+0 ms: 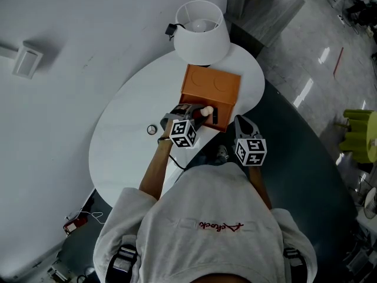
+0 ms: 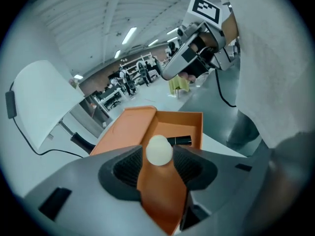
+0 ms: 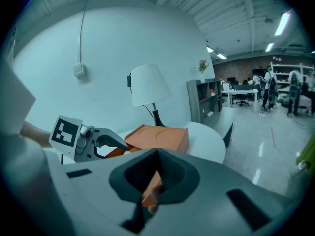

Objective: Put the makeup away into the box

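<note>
Left claw (image 2: 159, 152) grips the makeup item (image 2: 162, 191) by its orange body. It looks light and stiff, and the soft cream tip is best left unsqueezed. It hangs just above the open box (image 2: 179, 123) at the worktop's (image 1: 126, 134) far right. Right claw (image 3: 157, 155) is closed, seemingly pinching the box's near edge.

White oval counter (image 1: 123, 128) beside a pale wall. Carries a white-shaded lamp (image 1: 202, 31) at the far end, an orange box (image 1: 211, 87) just in front of it, and a small round object (image 1: 152, 130) apart, left of the box.
</note>
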Tool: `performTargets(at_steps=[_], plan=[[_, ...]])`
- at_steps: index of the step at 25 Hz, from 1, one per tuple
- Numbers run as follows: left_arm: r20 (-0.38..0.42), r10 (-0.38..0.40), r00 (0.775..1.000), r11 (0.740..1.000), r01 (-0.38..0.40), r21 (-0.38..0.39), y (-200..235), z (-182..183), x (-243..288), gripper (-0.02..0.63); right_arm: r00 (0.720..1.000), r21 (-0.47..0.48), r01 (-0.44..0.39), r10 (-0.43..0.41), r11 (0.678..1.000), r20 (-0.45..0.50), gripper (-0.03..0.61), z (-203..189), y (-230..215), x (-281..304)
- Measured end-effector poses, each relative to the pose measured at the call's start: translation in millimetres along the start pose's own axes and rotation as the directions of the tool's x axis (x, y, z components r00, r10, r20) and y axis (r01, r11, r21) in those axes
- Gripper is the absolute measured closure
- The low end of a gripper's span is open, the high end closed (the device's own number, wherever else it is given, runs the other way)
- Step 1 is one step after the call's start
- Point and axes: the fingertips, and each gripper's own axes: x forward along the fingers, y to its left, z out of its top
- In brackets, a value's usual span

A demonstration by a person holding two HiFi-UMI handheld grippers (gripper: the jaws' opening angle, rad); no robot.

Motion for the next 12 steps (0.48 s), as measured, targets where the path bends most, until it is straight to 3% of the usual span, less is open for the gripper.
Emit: performTargets(at_steps=[3,12], plan=[[0.005,-0.019,1.000,0.999,0.019,-0.028,-2,-1,3,0.377,1.000,-0.002,-0.002,0.002,1.000,-0.001,0.558,0,1,2],[0.017,0.048,0.999,0.997,-0.047,-0.065,12,0,-3,0.385,1.000,-0.007,-0.014,0.014,1.000,-0.007,0.558,0,5,5]])
